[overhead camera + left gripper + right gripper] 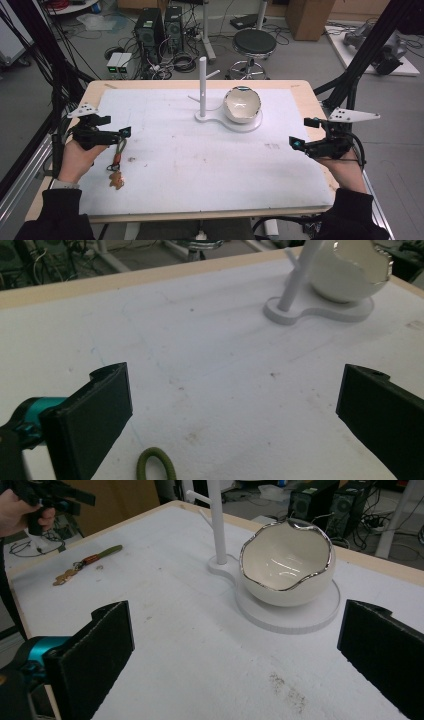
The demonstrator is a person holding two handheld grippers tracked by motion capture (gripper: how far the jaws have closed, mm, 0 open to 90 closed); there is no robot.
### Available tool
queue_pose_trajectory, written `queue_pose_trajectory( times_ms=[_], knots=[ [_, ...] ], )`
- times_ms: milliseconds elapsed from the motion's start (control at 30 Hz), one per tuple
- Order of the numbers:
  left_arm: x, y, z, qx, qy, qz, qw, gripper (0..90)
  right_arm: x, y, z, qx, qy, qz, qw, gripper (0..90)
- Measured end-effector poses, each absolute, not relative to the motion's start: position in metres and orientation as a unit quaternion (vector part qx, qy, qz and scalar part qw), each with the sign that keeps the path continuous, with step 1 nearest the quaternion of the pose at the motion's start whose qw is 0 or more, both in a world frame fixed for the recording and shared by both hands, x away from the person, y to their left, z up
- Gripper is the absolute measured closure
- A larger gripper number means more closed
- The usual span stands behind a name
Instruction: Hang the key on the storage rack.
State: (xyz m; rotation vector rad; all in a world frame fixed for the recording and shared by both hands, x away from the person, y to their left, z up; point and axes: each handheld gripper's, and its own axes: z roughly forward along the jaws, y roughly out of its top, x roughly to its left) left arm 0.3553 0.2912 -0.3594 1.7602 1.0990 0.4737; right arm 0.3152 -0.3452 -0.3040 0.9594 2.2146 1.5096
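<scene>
White surface [200, 165] holds a stand [202, 87]; keychain [116, 167] lies far left of it. Both claws, left [112, 131] and right [302, 135], released; approach keychain's ring low.

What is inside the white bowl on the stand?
Nothing visible: the white bowl shows a bare glossy interior with reflections. Its near wall hides the lowest part of the inside. It sits on the stand's round base.
</scene>
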Motion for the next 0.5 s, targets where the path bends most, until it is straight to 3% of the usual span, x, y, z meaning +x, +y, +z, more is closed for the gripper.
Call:
queue_pose_trajectory(
  times_ms=[167,267,500],
  knots=[
    [0.367,0.304,-0.380,0.712,0.491,0.148,0.480,1.9,0.312,-0.354,-0.305,0.337,0.764,0.530,0.147,1.0],
    [0.374,0.304,-0.390,0.728,0.513,0.105,0.442,1.9,0.312,-0.357,-0.307,0.346,0.759,0.533,0.142,1.0],
    [0.385,0.294,-0.408,0.760,0.515,0.071,0.390,1.9,0.314,-0.355,-0.308,0.343,0.762,0.532,0.136,1.0]
  ],
)
